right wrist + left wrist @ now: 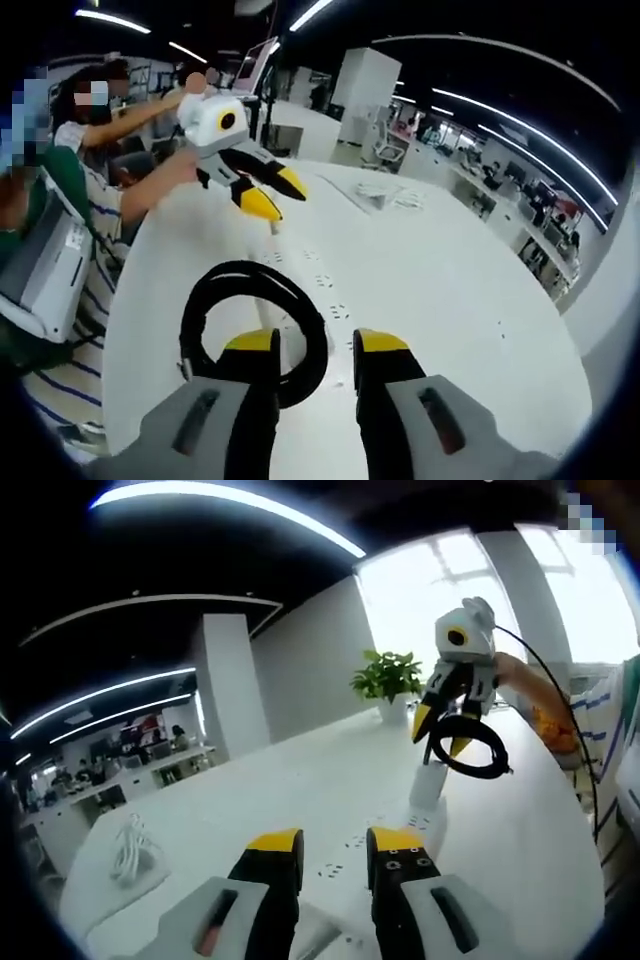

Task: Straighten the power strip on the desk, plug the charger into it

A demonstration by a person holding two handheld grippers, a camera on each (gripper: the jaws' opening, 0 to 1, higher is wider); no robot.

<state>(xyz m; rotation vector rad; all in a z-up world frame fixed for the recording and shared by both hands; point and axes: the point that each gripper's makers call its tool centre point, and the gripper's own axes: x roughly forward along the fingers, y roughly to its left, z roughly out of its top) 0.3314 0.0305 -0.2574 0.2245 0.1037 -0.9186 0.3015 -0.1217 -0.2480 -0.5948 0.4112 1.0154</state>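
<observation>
White power strip (385, 852) lies lengthwise away from left gripper (334, 848).

Two grippers are counted: left gripper (335, 845), right gripper (440, 730). One power strip (370, 855) is seen on one white desk (300, 780). One charger (428, 785) is counted, with one coiled black cable (255, 330). One potted plant (388, 680) is seen. One bundle of white cable (130, 845), possibly more, is made out at the far desk edge.
</observation>
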